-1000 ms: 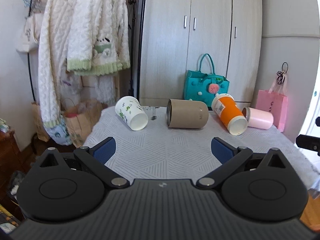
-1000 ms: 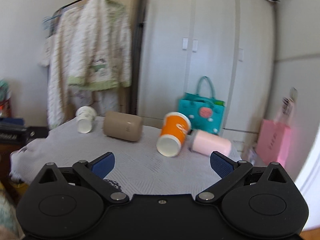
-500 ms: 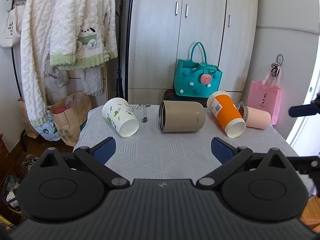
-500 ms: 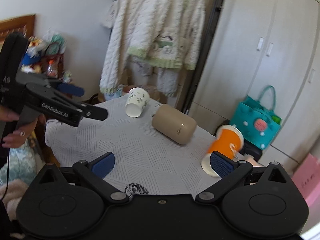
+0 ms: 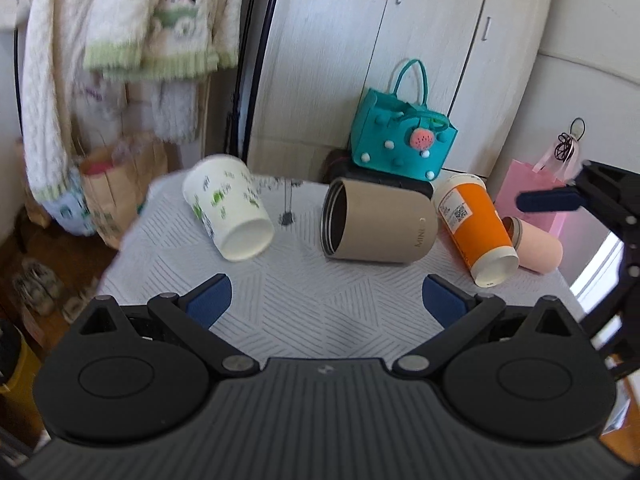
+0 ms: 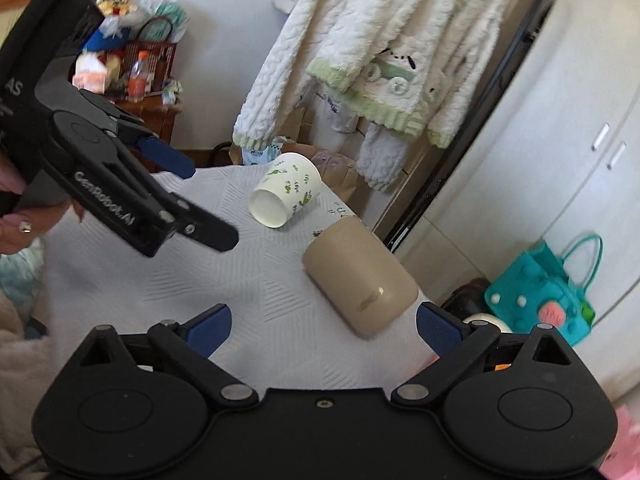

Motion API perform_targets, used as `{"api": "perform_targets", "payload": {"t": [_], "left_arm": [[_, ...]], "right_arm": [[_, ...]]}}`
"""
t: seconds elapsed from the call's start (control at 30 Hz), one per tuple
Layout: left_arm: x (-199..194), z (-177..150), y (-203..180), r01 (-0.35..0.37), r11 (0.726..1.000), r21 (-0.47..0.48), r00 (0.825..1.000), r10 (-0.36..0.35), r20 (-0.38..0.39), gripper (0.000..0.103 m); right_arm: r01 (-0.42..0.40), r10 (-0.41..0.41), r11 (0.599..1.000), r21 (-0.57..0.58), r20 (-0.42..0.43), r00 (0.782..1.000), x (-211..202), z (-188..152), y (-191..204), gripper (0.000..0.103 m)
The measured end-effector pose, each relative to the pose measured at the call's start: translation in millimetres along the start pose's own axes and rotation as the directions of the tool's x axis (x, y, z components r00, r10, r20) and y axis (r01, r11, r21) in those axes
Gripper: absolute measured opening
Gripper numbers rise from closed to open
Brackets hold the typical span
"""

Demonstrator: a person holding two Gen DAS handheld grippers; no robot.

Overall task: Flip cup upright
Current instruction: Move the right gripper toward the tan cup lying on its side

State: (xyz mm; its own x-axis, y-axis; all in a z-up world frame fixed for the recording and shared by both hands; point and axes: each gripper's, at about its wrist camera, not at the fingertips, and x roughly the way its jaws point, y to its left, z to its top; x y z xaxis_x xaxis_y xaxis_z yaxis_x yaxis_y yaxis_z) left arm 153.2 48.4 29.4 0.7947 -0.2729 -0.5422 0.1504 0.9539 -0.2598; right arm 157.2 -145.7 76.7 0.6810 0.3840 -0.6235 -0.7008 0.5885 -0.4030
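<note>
Several cups lie on their sides on a white-clothed table (image 5: 304, 300): a white cup with green prints (image 5: 228, 210), a tan cylindrical cup (image 5: 380, 222), an orange cup (image 5: 476, 232) and a pink cup (image 5: 540, 246). My left gripper (image 5: 326, 304) is open and empty, above the table's front, short of the cups. My right gripper (image 6: 322, 326) is open and empty, just short of the tan cup (image 6: 360, 276). The white cup (image 6: 286, 196) lies farther off. The left gripper (image 6: 188, 204) also shows in the right wrist view, the right gripper's fingers (image 5: 550, 202) in the left wrist view.
A wardrobe (image 5: 384, 60) stands behind the table. A teal bag (image 5: 402, 140) and a pink bag (image 5: 536, 188) sit behind the cups. White jackets (image 5: 120, 32) hang at the left, above a paper bag (image 5: 116, 184) on the floor.
My left gripper has moved closer to the cups and tilted down. My right gripper has swung left toward the tan cup, and the orange cup has dropped behind its right finger.
</note>
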Motion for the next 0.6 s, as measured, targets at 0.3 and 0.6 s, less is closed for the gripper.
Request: {"api": "perform_targets", "payload": {"t": [0.3,0.6], "left_arm": [[26.8,-4.3,13.4,-0.003,0.998,-0.062,1.0,0.002,-0.011,0.103],[49.7,4.7,26.1,0.059,0.989,-0.139,0.997,-0.064,-0.031,0.103]], "right_arm": [[-0.067,0.038,0.981,-0.183,-0.153,0.987,71.8,15.2,-19.5,0.099],[-0.144,0.102,0.94,-0.31,-0.147,0.984,102.4,20.0,-35.8,0.1]]}}
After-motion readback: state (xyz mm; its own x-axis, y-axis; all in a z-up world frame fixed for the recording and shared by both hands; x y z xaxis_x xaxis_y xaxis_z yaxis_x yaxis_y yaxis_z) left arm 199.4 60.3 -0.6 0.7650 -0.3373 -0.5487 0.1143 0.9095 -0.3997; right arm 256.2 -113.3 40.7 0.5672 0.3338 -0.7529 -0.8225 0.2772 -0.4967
